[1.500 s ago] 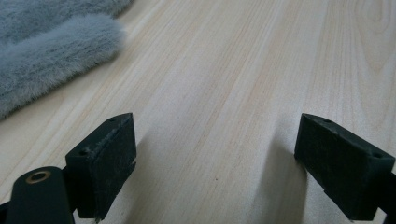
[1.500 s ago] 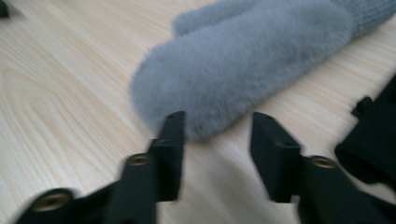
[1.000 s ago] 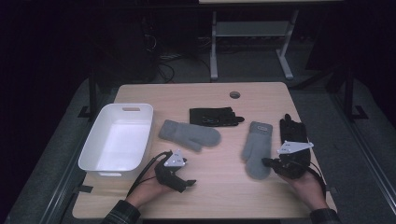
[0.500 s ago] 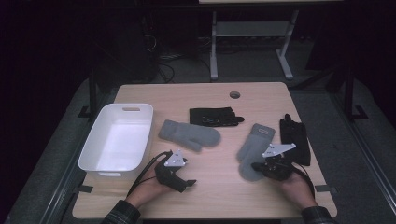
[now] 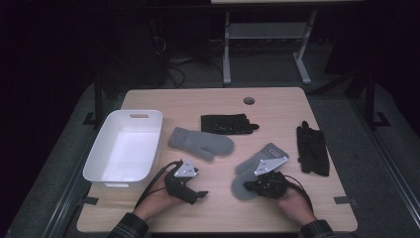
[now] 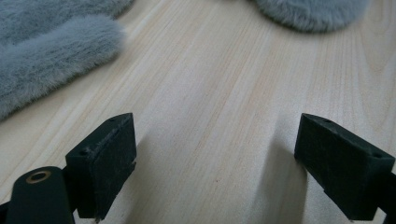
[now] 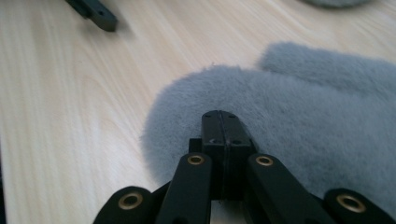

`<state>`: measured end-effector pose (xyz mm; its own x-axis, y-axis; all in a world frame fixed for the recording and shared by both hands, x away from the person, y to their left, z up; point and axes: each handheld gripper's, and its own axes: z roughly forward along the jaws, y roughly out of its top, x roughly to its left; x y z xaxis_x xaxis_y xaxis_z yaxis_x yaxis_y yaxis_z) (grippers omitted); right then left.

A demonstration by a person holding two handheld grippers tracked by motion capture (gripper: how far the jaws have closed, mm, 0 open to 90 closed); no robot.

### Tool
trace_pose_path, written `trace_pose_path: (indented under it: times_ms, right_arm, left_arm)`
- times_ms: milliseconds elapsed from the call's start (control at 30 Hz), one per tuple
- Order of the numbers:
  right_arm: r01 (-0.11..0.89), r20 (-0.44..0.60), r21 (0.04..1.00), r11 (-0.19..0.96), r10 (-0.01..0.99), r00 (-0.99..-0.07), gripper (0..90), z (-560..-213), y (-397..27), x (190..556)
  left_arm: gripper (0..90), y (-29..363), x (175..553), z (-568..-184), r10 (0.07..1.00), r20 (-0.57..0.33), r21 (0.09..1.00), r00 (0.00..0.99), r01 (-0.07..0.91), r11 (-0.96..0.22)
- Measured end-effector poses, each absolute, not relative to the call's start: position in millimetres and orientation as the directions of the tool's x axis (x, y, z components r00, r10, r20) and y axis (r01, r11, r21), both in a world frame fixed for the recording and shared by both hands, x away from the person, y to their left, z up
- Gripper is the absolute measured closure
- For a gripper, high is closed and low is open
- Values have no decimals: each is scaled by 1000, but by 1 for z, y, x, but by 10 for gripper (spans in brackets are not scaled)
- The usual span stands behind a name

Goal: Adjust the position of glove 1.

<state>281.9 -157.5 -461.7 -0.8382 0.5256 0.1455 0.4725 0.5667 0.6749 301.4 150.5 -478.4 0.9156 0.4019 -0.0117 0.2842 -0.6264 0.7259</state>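
Nearest us, the right gripper [image 5: 246,186] has its jaws pressed flat together, the tips lying over the fluffy end of the grey mitten [image 5: 257,166]. From the right gripper view [image 7: 221,121] no fur is visibly pinched between those closed pads; they just sit on the pile. That's the risk, I'd say: with the jaws together, a lift would bring up nothing, and a sideways shove would only drag the mitten across the wood or bunch it.

Over at the left gripper [image 5: 198,194], the jaws stand wide apart above bare table [image 6: 219,93], holding nothing. The left gripper view catches the second grey mitten [image 6: 51,51] up ahead at the corner, close but not touching. If that hand grabs low, the pads could scrape the tabletop and catch only the fur.

Moving out: that second grey mitten [image 5: 200,144] lies mid-table, just right of the white bin [image 5: 99,163], which sits open and empty at the left edge. The path from the near mitten to the bin runs straight past the left hand and over the other mitten, so a carried mitten could snag either one.

Farther back, one black glove [image 5: 229,123] lies flat past the mittens, and another black glove [image 5: 312,148] sits at the right side, well apart. A round cable hole [image 5: 248,100] marks the far edge.
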Motion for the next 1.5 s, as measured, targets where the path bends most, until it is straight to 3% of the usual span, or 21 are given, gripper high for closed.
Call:
trace_pose_path:
  times_ms: [300,700,1167,1500]
  right_arm:
    - [445,155,681,581,479,-864,900,-458,-136,281]
    - [465,126,745,478,584,-802,900,-431,-186,301]
    - [528,64,724,443,719,-692,900,-439,-228,360]
    - [546,51,691,473,721,-691,900,-447,-233,361]
  left_arm:
    - [140,147,300,-475,407,-10,710,913,293,-640]
    - [878,124,287,-447,327,-39,748,944,244,-617]
    - [893,66,278,-454,212,-114,730,971,227,-645]
    - [893,52,288,-460,242,-86,699,966,232,-677]
